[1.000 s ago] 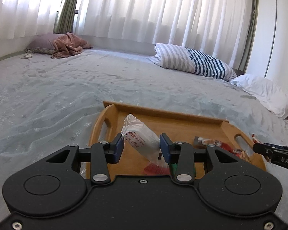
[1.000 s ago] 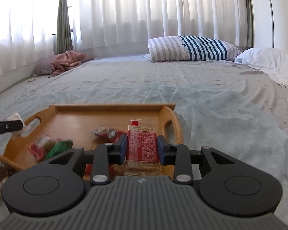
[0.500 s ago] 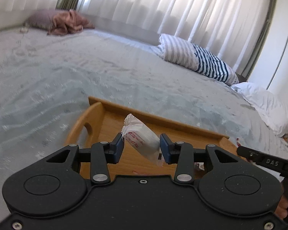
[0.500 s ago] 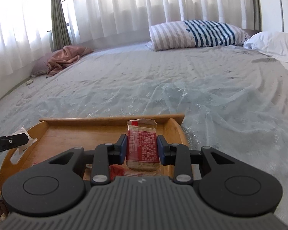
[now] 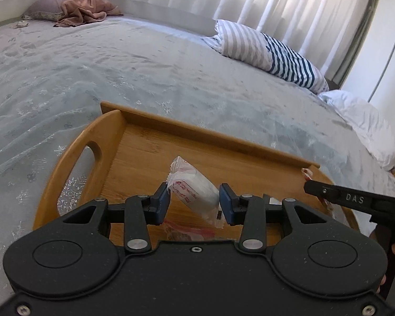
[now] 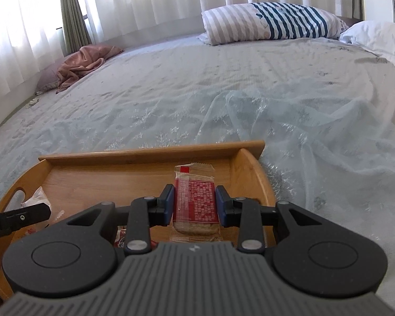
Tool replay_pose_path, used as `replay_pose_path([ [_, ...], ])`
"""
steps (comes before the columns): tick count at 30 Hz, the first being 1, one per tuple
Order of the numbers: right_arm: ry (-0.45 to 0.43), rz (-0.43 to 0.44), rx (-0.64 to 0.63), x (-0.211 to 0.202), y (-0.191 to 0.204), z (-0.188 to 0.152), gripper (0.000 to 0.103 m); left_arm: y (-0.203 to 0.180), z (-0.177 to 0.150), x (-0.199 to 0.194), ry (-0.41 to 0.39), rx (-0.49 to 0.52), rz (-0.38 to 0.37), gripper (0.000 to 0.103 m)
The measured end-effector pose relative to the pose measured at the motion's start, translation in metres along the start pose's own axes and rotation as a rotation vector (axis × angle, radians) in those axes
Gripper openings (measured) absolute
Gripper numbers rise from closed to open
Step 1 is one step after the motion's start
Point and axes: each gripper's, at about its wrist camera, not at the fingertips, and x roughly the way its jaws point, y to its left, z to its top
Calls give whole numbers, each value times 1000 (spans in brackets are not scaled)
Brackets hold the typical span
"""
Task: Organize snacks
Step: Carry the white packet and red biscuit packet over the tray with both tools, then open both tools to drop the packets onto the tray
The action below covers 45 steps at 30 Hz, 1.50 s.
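A wooden tray with handle cut-outs lies on the bed; it also shows in the right wrist view. My left gripper is shut on a white snack packet with red print and holds it above the tray's left half. My right gripper is shut on a red-printed cracker packet above the tray's right half. A red wrapper lies on the tray floor under the left gripper. The right gripper's finger shows at the right of the left wrist view.
The tray sits on a grey-blue bedspread with a sheer wrinkled cover. A striped pillow and a white pillow lie at the far side. A pink blanket on a pillow lies far left. Curtains hang behind.
Both grippers have moved forward and higher over the tray with their packets still held. The snacks on the tray floor have mostly slipped out of view beneath the grippers.
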Motion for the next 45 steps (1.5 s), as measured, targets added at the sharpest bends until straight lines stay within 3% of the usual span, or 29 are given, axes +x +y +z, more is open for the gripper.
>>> replay_pose_path([
  [16,3,1,-36,6,7,-10,39,-7,-7,6,15,53,18,40],
  [21,-4,3,-43,5,8,-9,47,-9,-7,6,16,67,27,42],
  [24,-14,12,-34,1,7,-10,49,-9,-7,4,20,74,32,49],
  [26,-26,17,-31,-3,6,-11,59,-9,-7,1,17,80,31,55],
  [28,-38,20,-32,-10,4,-12,62,-10,-8,-5,3,98,31,70],
  [31,-58,27,-39,-21,4,-13,68,-13,-9,-17,-35,137,35,82],
  [40,-124,56,-66,-63,10,-28,89,-19,-21,-62,-105,212,22,94],
  [45,-149,79,-112,-88,20,-43,92,-18,-37,-90,-136,256,16,97],
])
